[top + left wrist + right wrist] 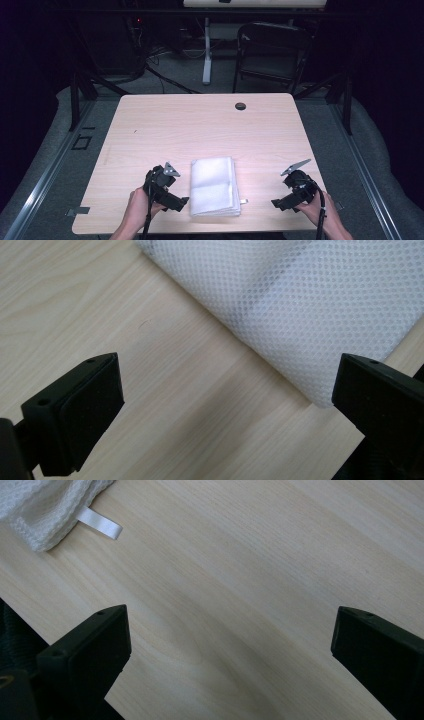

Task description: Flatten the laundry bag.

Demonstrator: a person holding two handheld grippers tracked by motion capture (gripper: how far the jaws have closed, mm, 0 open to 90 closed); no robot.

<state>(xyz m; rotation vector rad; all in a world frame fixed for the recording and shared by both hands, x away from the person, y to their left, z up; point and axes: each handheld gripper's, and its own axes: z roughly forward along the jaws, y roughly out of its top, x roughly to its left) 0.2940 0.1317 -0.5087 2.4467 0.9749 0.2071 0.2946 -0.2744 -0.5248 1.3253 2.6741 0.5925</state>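
A folded white mesh cloth [214, 186] lies on the wooden table [200, 130] near its front edge. My left gripper [183, 202] rests just left of the cloth's near corner, open and holding nothing. In the left gripper view the cloth [300, 305] reaches down to the right jaw, whose tip is beside the cloth's corner. My right gripper [276, 204] sits further right, open over bare wood. The right gripper view shows the cloth's corner [45, 505] and its white tag [100, 524] at the top left, well away from the jaws.
A small dark round grommet [240, 106] sits near the table's far edge. Behind the table stand a black folding chair [272, 52] and a white post [207, 50]. Black frame legs [80, 95] flank the table.
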